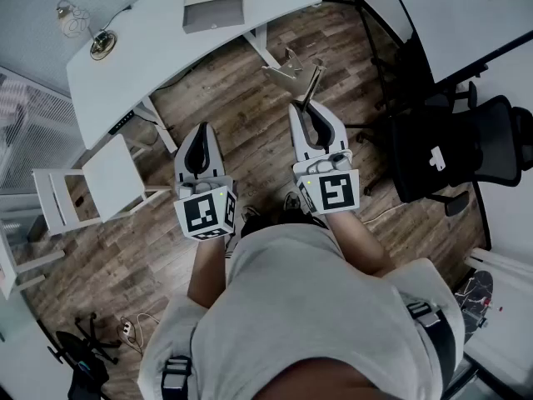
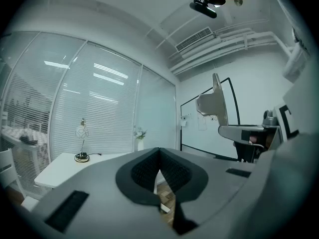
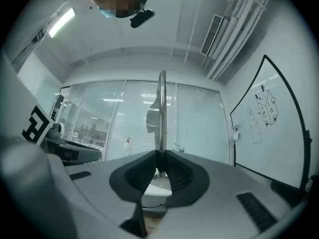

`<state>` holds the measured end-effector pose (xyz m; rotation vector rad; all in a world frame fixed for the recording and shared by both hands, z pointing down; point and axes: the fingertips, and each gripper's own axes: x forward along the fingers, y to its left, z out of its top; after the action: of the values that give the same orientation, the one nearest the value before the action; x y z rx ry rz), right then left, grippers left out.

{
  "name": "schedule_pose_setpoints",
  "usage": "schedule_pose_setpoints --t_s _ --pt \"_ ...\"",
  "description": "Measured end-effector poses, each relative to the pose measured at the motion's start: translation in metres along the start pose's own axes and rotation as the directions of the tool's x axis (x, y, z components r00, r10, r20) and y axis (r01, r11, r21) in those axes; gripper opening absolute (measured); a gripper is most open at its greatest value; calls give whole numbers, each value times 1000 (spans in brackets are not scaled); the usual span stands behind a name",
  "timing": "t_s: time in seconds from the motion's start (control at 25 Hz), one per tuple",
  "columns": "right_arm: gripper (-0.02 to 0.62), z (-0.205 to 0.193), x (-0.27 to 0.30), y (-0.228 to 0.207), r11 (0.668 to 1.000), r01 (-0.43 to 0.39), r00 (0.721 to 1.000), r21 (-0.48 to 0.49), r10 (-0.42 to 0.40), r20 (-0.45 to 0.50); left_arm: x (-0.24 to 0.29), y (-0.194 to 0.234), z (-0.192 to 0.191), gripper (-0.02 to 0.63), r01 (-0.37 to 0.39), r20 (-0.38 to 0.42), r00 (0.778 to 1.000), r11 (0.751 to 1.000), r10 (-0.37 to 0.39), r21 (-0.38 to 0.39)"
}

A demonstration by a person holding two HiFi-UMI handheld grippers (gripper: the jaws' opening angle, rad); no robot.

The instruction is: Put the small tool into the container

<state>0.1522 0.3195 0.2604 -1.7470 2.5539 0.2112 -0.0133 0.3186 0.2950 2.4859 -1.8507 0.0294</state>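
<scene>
My right gripper (image 1: 303, 107) is shut on a small metal tool (image 1: 293, 67), a thin rod with a flat blade at its far end. In the right gripper view the rod (image 3: 161, 98) rises straight out of the closed pads (image 3: 149, 169), held up in the air. The left gripper (image 1: 202, 128) hangs beside it at about the same height, shut with nothing between its jaws (image 2: 159, 151). The left gripper view shows the tool (image 2: 216, 99) off to its right. A flat grey box-like container (image 1: 214, 12) lies on the white desk (image 1: 158, 48), far ahead of both grippers.
A small lamp (image 1: 77, 22) stands at the desk's left end. A white chair (image 1: 98, 183) is at the left, a black office chair (image 1: 466, 150) at the right, and a whiteboard (image 1: 479, 11) at the upper right. Wood floor lies below, with cables (image 1: 125, 327) at the lower left.
</scene>
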Motion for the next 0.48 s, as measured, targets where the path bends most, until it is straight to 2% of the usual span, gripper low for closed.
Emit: schedule_pose_setpoints --t_s 0.48 --pt "74 -2 -1 22 1000 16 1000 3 -16 4 -20 9 -7 22 56 -21 998 998 -56 6"
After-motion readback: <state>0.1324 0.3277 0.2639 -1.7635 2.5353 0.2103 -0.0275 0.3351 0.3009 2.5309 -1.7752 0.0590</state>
